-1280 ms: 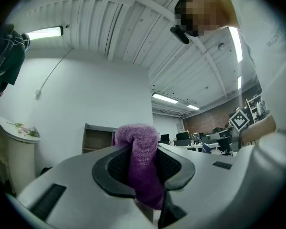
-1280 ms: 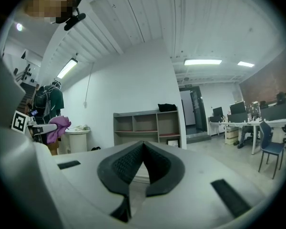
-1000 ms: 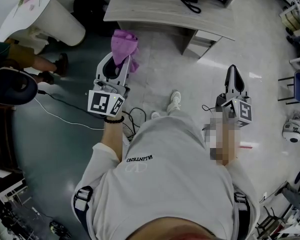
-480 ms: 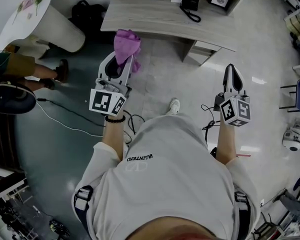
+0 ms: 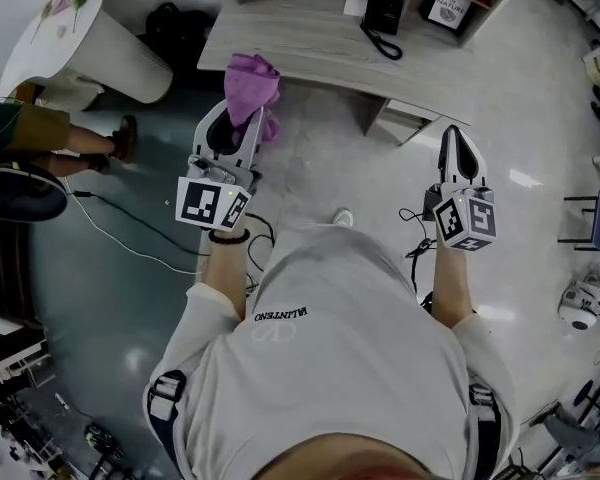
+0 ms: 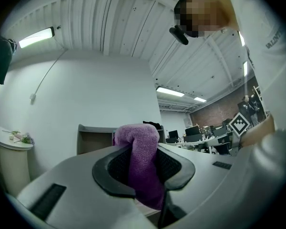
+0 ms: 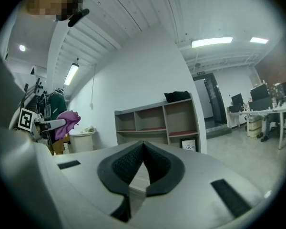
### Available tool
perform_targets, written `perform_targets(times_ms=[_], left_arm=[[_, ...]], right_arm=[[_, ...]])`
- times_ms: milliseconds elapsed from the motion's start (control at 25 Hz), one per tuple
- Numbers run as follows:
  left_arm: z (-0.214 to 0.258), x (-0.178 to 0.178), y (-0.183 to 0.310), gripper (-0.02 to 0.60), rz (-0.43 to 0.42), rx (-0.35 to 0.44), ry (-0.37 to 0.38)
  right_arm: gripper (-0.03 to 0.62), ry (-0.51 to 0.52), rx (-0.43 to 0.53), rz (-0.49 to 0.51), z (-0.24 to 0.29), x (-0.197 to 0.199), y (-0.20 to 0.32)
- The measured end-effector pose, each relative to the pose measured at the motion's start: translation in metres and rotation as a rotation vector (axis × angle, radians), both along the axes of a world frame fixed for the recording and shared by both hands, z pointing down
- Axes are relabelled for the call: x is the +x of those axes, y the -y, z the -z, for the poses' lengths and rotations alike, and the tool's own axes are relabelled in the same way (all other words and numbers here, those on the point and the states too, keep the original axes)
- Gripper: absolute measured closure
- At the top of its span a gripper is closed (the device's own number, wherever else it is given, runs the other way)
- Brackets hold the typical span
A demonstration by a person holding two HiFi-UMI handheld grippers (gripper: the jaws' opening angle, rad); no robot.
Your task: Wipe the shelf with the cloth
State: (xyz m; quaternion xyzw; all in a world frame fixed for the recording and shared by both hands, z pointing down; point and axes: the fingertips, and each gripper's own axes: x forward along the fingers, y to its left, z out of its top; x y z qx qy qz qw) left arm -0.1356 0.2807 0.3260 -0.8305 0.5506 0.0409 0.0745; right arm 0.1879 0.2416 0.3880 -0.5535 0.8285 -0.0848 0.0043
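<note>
Head view: the left gripper [image 5: 238,128] is clamped on the one purple cloth [image 5: 252,86], which bunches above the jaw tips and hangs down between them. The cloth sits at the front edge of the wooden shelf [image 5: 300,38], near its left end; from this steep angle it is unclear whether it touches the wood. The left gripper view shows the jaws pressed against the folded cloth from both sides. The right gripper [image 5: 452,146] is held well apart from the shelf, over bare floor. In the right gripper view its two jaws meet at the tips with nothing between them.

In the right gripper view the shelf has three compartments in its upper row, and all three look empty. The lower row is partly hidden behind the gripper body. Its right-hand compartment holds one framed sign [image 7: 188,145]. One black item [image 7: 177,96] lies on top of the shelf. Left of the shelf stands one white round stand [image 5: 90,43] with a small sprig of flowers on top. Beside it are the legs of a second person [image 5: 75,128].
</note>
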Motion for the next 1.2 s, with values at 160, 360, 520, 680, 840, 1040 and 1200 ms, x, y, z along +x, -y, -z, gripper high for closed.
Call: perform_targets(times_ms=[160,360,520,680,840,1040,1200], left_arm=[[-0.004,0.01,0.012,0.477,0.008,-0.018,0.005],[-0.011,0.015,0.026,0.477,0.015,-0.027,0.018],[-0.021,0.014,0.037,0.477,0.018,-0.028,0.02],[-0.023,0.016,0.061,0.477,-0.013,-0.02,0.031],[-0.019,0.016,0.092,0.477,-0.032,-0.01,0.013],[-0.022,0.015,0.142,0.477,-0.057,-0.013,-0.01],[-0.029,0.012,0.187,0.477,-0.085,-0.024,-0.02]], right_arm=[[0.595,0.008,-0.017,0.01,-0.007,0.007,0.014],[0.595,0.007,-0.033,0.014,-0.017,0.01,0.028],[0.595,-0.003,-0.047,0.009,-0.027,0.009,0.033],[0.595,-0.015,-0.028,0.003,-0.023,0.003,0.05],[0.595,-0.032,-0.016,0.009,-0.015,-0.009,0.074],[0.595,-0.056,0.0,0.015,-0.008,-0.023,0.118],[0.595,-0.043,0.011,0.025,-0.006,-0.038,0.157]])
